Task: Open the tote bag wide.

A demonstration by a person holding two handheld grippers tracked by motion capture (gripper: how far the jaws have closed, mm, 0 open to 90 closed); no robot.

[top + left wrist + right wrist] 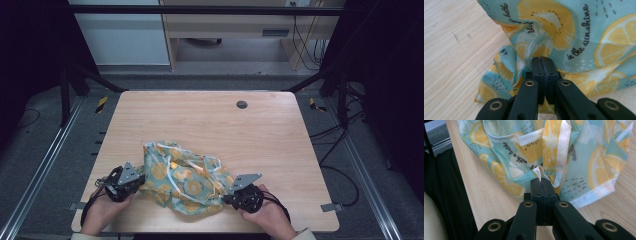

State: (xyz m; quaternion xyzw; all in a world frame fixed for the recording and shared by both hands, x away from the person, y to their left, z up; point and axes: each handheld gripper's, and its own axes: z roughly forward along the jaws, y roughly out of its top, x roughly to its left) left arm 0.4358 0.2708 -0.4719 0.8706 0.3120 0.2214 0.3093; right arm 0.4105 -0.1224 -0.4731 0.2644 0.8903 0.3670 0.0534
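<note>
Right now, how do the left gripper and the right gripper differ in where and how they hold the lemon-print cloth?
The left gripper sits at the cloth's left side; the right gripper at its lower right corner. In the left gripper view the left gripper's jaws pinch a printed fold; in the right gripper view the right gripper's jaws pinch a pale hemmed edge. Both are shut on the cloth, low over the table.

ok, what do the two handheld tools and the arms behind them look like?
Both tools are black. The left tool and the right tool each carry a grey three-cornered plate on top and trail a black cable. Up close, the jaws are flat black bars with brass-ringed pivot holes and small screw holes near the tips. A pale sleeve cuff shows at the right wrist.
</note>
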